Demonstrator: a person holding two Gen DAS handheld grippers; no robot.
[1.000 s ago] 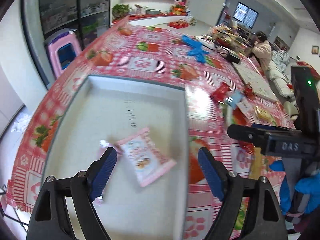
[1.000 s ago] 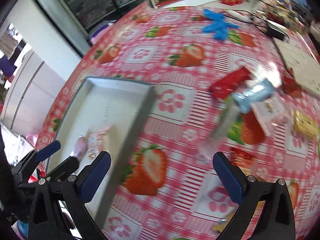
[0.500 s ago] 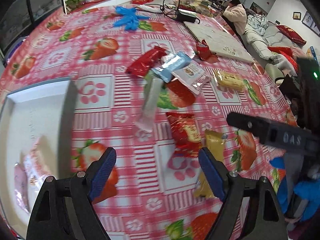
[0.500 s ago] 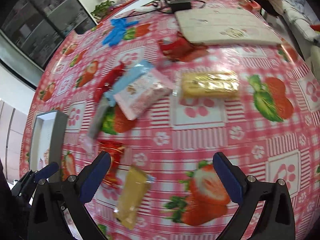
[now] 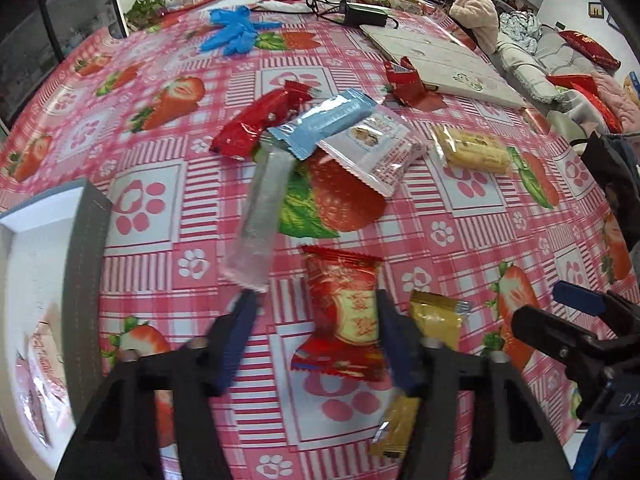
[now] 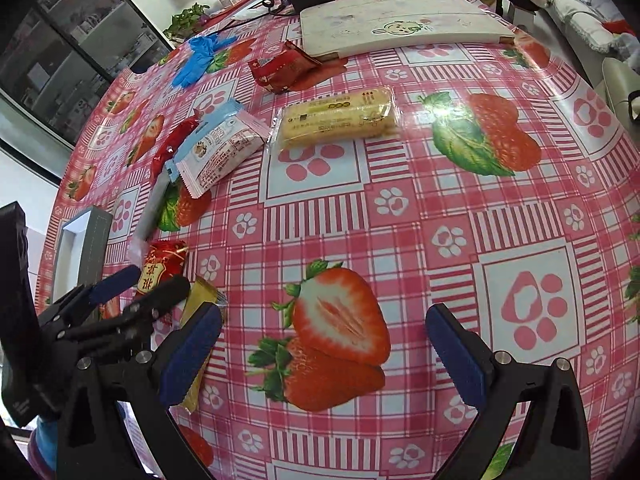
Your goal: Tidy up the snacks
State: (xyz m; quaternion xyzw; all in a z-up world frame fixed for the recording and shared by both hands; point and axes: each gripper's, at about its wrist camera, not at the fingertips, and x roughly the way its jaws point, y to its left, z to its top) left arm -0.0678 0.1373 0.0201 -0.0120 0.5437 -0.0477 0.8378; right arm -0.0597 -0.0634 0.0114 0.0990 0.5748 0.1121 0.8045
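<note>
**Inspector:** Report the left tool [image 5: 316, 332].

**Assistant:** It points steeply down over the table [image 5: 460, 208], which is covered in a pink checked oilcloth printed with strawberries. Its blue-padded jaws are closing. The red foil snack packet with a gold label [image 5: 344, 312] lies flat between them. The right pad sits at the packet's right edge; the left pad stands apart from it. I cannot confirm pressure, so I record no grip.

**Inspector:** And the right tool [image 6: 320, 356]?

**Assistant:** Jaws wide apart, nothing between them, over a printed strawberry on bare cloth. The small gold-yellow wrapped snack [image 6: 200, 320] lies just beside its left pad, partly hidden.

**Inspector:** Locate the remaining snacks.

**Assistant:** Farther off, in a loose cluster: a long clear plastic sachet [image 5: 264, 216], a glossy red wrapper [image 5: 256, 124], a light blue wrapper [image 5: 324, 120] and a white-and-pink printed packet [image 5: 376, 148], the last three overlapping. To their right, apart, lies a clear-wrapped yellow cake bar [image 6: 336, 118]. A crumpled red packet [image 6: 284, 68] rests against the near edge of a white board [image 6: 400, 24] at the far side.

**Inspector:** The container?

**Assistant:** A grey-walled tray with a white floor [image 5: 86, 240] stands at the left edge of the table. Pink packets [image 5: 44, 356] lie inside, blurred.

**Inspector:** Anything else?

**Assistant:** Blue gloves [image 5: 236, 32] at the far left; a person [image 5: 478, 12] sits beyond the table.
</note>
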